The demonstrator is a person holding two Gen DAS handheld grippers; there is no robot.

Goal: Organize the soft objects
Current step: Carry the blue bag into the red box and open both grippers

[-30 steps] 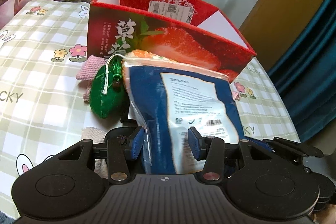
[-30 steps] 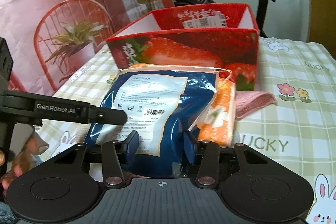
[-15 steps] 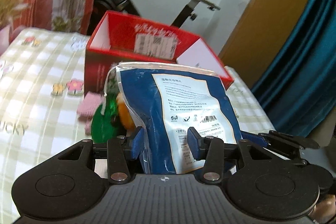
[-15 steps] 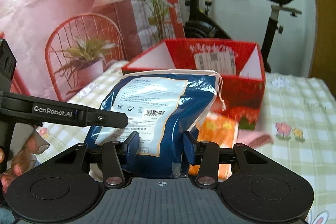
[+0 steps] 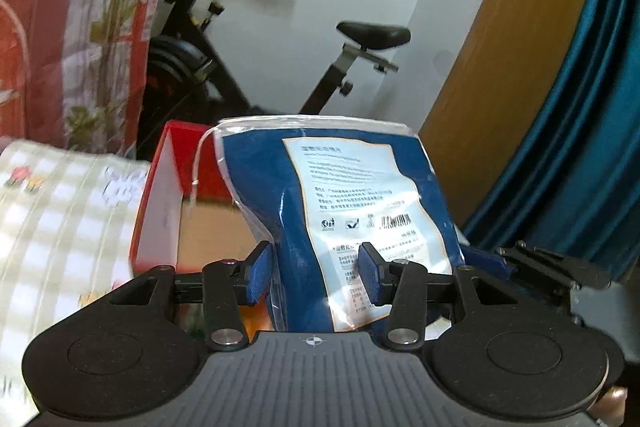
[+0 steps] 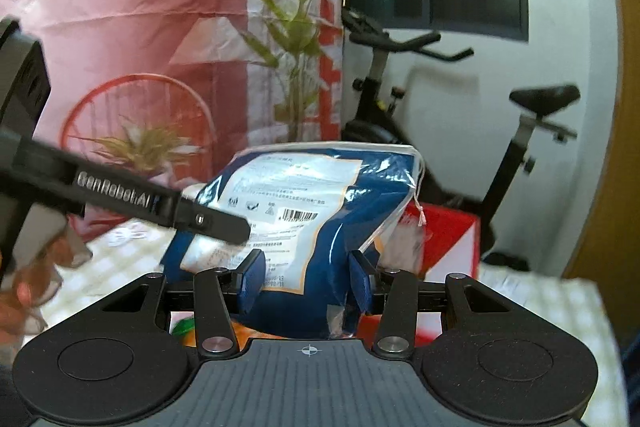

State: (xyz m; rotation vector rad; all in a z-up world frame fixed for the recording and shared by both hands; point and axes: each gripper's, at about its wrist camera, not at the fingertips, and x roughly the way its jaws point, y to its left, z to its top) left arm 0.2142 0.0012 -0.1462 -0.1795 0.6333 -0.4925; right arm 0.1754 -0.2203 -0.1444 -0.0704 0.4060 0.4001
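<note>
Raised since the earlier frames, the blue pouch (image 5: pixel 352 211) is now held clear of the checked tablecloth (image 5: pixel 60 211), above the red strawberry box (image 5: pixel 160 203). It is clamped from both sides by the left gripper (image 5: pixel 316 277) and the right gripper (image 6: pixel 306 277). Something orange, probably another pouch, is glimpsed beneath.

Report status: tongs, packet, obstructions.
Left tongs and right tongs both clamp the blue packet. Packet aloft before red box. Nothing obstructing.
</note>
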